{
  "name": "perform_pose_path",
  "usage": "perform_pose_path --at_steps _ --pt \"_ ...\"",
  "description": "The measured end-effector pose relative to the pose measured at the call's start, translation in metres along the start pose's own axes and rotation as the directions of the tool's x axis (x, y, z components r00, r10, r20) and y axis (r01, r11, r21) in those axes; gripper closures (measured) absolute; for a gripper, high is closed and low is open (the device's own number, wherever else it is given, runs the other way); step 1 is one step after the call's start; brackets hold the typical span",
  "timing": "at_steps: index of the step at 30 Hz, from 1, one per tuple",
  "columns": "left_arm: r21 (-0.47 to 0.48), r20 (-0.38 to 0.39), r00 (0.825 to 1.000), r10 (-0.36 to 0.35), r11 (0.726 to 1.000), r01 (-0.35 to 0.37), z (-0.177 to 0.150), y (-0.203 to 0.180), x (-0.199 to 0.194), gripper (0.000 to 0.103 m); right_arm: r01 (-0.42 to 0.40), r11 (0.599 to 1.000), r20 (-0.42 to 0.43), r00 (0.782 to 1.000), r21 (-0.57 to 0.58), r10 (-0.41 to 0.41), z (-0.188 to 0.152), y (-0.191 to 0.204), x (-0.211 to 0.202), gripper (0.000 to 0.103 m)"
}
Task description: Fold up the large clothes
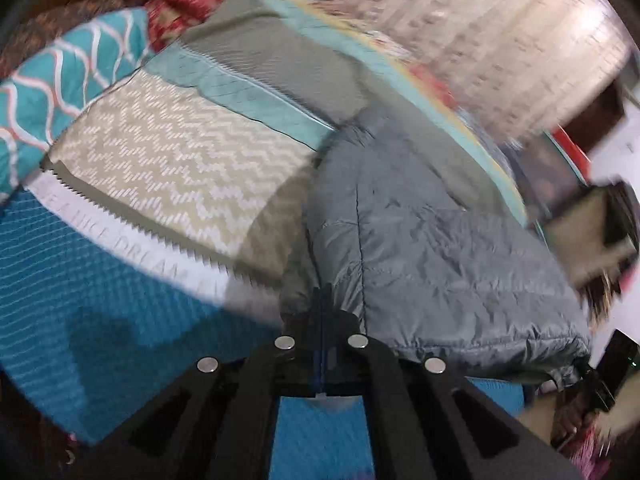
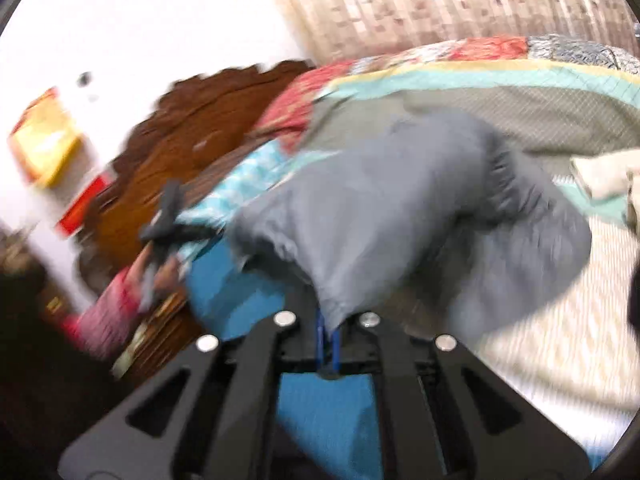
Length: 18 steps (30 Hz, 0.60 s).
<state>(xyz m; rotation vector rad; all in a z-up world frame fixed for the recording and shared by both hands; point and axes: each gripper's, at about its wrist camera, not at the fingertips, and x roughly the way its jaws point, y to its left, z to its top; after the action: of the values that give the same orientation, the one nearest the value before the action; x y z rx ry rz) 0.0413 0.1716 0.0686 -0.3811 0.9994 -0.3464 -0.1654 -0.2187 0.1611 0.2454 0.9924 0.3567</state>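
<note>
A grey quilted puffer jacket [image 1: 432, 256] lies on a bed and is lifted at its hem. My left gripper [image 1: 323, 320] is shut on one corner of the jacket's hem. In the right wrist view the same jacket [image 2: 400, 208] hangs bunched from my right gripper [image 2: 329, 332], which is shut on its other lower corner. The left gripper [image 2: 168, 220] shows far left there, holding the jacket's opposite edge. Both views are blurred by motion.
The bed has a patchwork cover [image 1: 180, 168] in blue, beige zigzag and teal. A teal patterned pillow [image 1: 68, 80] lies at the left. A brown wooden headboard [image 2: 192, 128] and a patterned curtain [image 2: 440, 4] stand behind. A cream cloth [image 2: 604, 176] lies at the right.
</note>
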Motion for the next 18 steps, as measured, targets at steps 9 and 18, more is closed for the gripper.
perform_pose_path --at_steps 9,18 --pt "0.003 -0.238 0.943 0.232 0.971 -0.238 -0.079 0.045 0.007 0.081 0.286 0.822 -0.090 0.956 0.492 -0.279 -0.139 -0.114 -0.054 0.078" --pt "0.080 -0.045 0.954 0.298 0.952 -0.294 0.067 -0.007 0.070 0.081 0.338 0.709 0.117 0.853 0.618 -0.508 -0.061 -0.200 -0.056 0.010"
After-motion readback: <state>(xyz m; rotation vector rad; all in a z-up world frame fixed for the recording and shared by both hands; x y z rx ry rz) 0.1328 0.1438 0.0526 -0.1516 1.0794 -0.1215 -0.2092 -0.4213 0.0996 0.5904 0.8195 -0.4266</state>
